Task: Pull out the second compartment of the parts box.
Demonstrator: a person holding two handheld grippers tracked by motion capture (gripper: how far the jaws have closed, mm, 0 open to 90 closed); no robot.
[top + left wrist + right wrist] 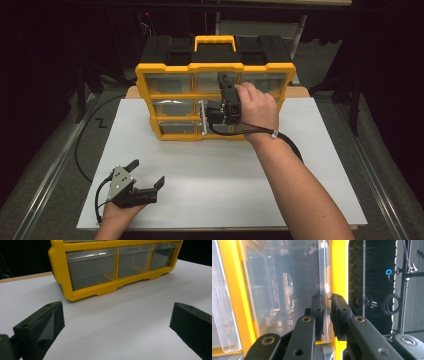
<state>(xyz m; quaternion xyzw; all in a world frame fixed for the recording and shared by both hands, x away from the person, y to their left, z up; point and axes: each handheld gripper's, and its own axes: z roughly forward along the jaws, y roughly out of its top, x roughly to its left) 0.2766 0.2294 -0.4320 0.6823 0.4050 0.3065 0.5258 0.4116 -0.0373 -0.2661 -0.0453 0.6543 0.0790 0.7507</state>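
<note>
The clear drawer [322, 290] in the top row of the yellow organiser [215, 67] has its front lip caught between the jaws of the right gripper [327, 312], which are pinched tight on that thin plastic edge beside a yellow upright of the frame. In the high view the right gripper [226, 92] sits against the middle of the top row, the person's hand [257, 105] behind it and its cable looping down past the wrist. The drawer is see-through and slightly cloudy, with glare on its wall. The organiser stands at the far middle of the white worktop [300, 165], three rows of clear drawers in a yellow frame, black top with a yellow handle [215, 42]. The left gripper [145, 175] rests near the front left corner of the worktop, well apart from the organiser, jaws spread wide with nothing between them.
</note>
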